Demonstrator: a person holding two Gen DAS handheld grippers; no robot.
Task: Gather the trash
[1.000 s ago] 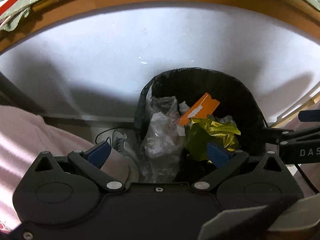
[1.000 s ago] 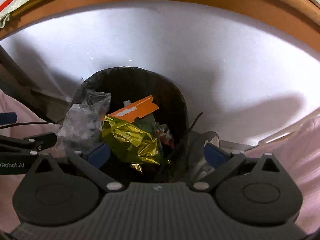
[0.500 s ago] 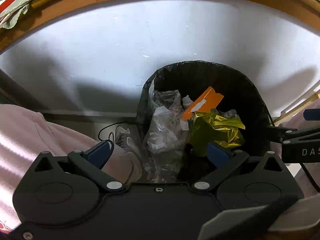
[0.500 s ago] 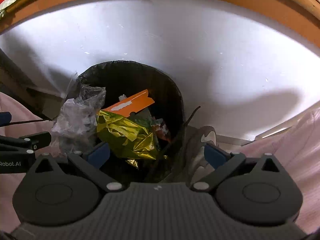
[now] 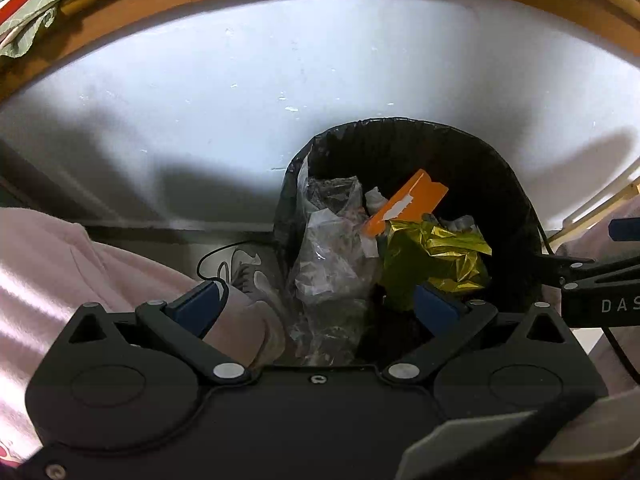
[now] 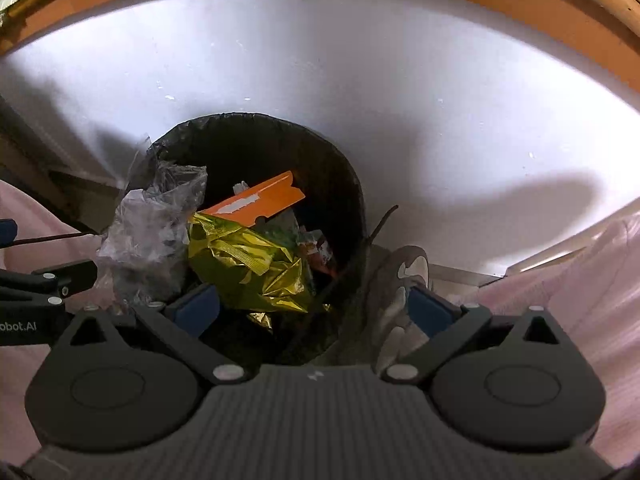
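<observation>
We have both grippers, left (image 5: 316, 304) and right (image 6: 314, 308), lifted higher off the black-lined bin (image 6: 352, 184) than a second ago, jaws spread wide, empty. Gold wrapper (image 6: 256, 268) lies inside; drop looks complete.

The trash bin's (image 5: 516, 200) bottom lies buried under the clear plastic bag (image 5: 332, 256) and gold wrapper (image 5: 436, 256), its near rim hidden.

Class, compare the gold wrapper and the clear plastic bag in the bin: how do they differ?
The gold wrapper is shiny, opaque foil; the clear plastic bag is see-through and dull grey. The wrapper lies mid-bin under an orange card; the bag stands against the bin's left rim. Both are crumpled.
</observation>
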